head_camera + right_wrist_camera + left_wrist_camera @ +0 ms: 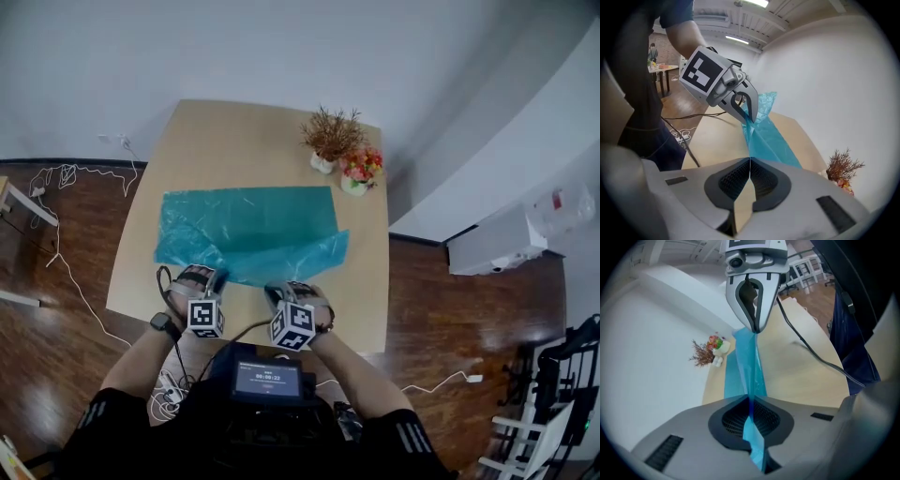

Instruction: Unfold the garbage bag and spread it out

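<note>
Two grippers clamp the garbage bag [248, 225]

Teal and mostly flattened, the garbage bag lies across the middle of the wooden table [234, 141], with its near edge lifted and rumpled. The left gripper [208, 277] has its jaws closed tight on the film of that edge. The right gripper [284, 291], just beside it, pinches the same edge. Two small potted plants [330, 133] stand near the table's far right corner.

Dark striped short sleeves [106, 412], perhaps a black wristwatch [165, 323], black-and-white marker cubes [205, 317], grey jaws
</note>
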Demonstrator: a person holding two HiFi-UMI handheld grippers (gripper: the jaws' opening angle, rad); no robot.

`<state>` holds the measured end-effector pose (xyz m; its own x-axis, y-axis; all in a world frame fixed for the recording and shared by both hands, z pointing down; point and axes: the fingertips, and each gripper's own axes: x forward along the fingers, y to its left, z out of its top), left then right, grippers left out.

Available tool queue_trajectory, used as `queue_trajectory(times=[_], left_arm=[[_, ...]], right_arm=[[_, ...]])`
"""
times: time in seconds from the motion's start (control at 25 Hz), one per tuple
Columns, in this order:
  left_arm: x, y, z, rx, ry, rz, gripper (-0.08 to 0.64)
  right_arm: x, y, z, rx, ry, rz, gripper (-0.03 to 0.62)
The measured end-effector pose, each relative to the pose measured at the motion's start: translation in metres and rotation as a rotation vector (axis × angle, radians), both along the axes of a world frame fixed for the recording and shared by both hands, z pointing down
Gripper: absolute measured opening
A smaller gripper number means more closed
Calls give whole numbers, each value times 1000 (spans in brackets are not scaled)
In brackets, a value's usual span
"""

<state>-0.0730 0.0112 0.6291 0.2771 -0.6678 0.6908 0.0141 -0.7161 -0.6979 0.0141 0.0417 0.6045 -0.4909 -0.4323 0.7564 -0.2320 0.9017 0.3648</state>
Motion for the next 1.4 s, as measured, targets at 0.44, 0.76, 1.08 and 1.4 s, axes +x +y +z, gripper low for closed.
queue_trajectory(times=[0.44, 0.76, 1.08, 1.4], left_arm=[[-24, 65, 98, -160, -150, -41, 0], [-32, 84, 144, -311, -146, -103, 0], [-35, 88, 158, -360, -139, -121, 0], [-39, 75, 146, -336, -87, -145, 0]], right_arm=[[19, 46, 21, -221, -138, 92, 72], [35, -6, 1, -193, -217, 203, 74], [52, -91, 32, -307, -160, 312, 81], [68, -151, 117, -422, -22, 354, 111]])
